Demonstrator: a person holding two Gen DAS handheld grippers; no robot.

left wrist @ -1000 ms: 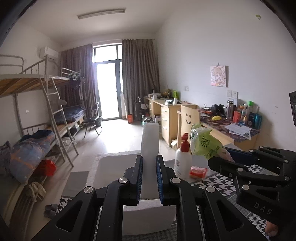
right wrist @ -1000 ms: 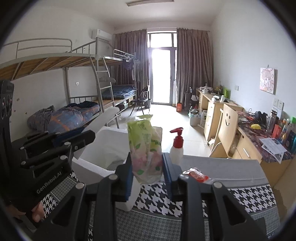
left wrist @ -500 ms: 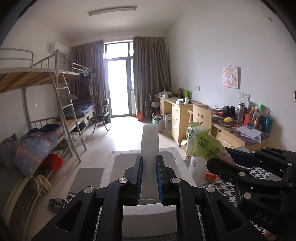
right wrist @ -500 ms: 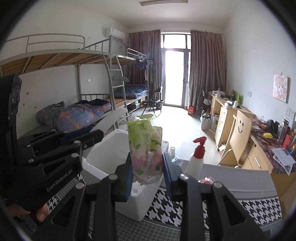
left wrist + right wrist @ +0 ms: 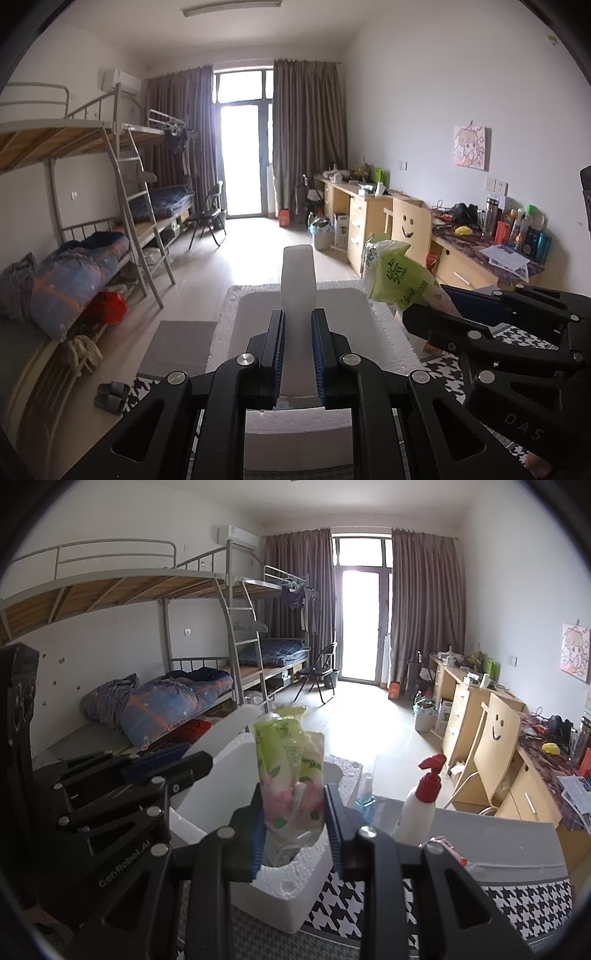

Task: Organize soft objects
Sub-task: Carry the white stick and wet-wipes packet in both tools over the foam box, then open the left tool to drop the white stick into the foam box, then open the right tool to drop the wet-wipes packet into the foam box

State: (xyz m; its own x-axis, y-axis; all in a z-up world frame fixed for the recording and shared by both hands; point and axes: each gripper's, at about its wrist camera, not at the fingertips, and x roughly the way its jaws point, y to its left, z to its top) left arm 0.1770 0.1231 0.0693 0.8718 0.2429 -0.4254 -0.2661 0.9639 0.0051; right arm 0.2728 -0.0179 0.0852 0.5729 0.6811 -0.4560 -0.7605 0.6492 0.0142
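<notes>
My left gripper point(image 5: 297, 321) is shut on a flat white foam slab point(image 5: 298, 277) that sticks out ahead of its fingers. Below it lies an open white foam box point(image 5: 306, 306) on the table. My right gripper point(image 5: 295, 801) is shut on a green and pink soft tissue pack point(image 5: 290, 771), held upright above the box's near corner point(image 5: 291, 878). In the left wrist view the tissue pack point(image 5: 395, 277) and the right gripper point(image 5: 443, 317) show at the right. In the right wrist view the left gripper point(image 5: 173, 768) and the foam slab point(image 5: 229, 723) show at the left.
A white spray bottle with a red top point(image 5: 421, 805) and a red packet point(image 5: 443, 845) stand right of the box on the houndstooth tablecloth point(image 5: 524, 904). A small glass bottle point(image 5: 365, 790) stands behind the box. Bunk beds point(image 5: 92, 258) line the left wall, desks point(image 5: 461, 258) the right.
Both grippers have shifted across the table with their loads still held. The foam box now fills more of the view under them, and the spray bottle has slid out of the left wrist view.
</notes>
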